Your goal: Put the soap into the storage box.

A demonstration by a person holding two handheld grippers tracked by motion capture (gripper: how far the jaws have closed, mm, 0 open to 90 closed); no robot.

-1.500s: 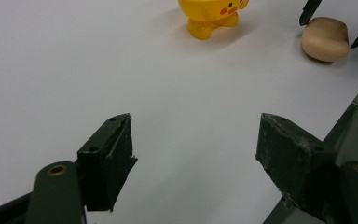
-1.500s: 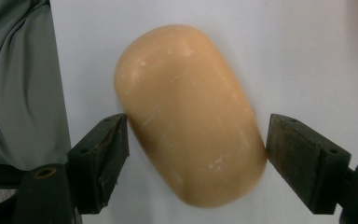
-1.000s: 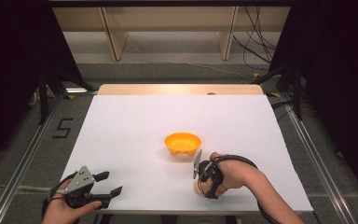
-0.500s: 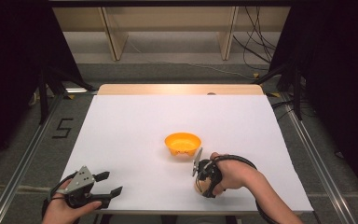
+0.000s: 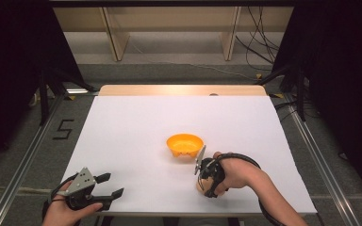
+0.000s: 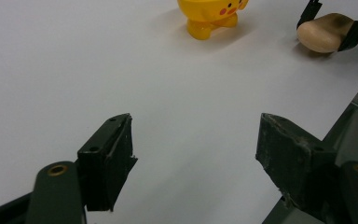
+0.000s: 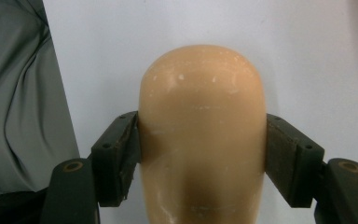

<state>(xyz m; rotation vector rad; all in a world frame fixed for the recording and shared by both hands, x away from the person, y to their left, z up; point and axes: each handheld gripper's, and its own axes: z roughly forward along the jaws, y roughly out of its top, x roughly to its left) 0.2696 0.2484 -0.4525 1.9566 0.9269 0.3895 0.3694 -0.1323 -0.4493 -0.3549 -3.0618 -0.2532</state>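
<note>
A yellow-orange bowl (image 5: 185,145) with a little face and feet (image 6: 209,14) stands at the middle of the white table (image 5: 136,127). Just in front of it, my right gripper (image 5: 202,181) points down and is shut on a smooth tan rounded piece (image 7: 200,130), one jaw on each side. In the left gripper view that tan piece (image 6: 324,32) sits low at the table surface, held between two black jaws. My left gripper (image 5: 114,184) rests near the front left edge, open, with only bare table between its jaws (image 6: 196,140).
The table's front edge runs just beyond both hands. Grey cloth (image 7: 23,93) fills the left of the right gripper view. Metal rails (image 5: 23,155) flank the table, and wooden shelving (image 5: 169,28) and cables (image 5: 259,52) lie past its far edge.
The right hand has shifted only slightly while holding the tan piece. The left gripper and the bowl have not moved.
</note>
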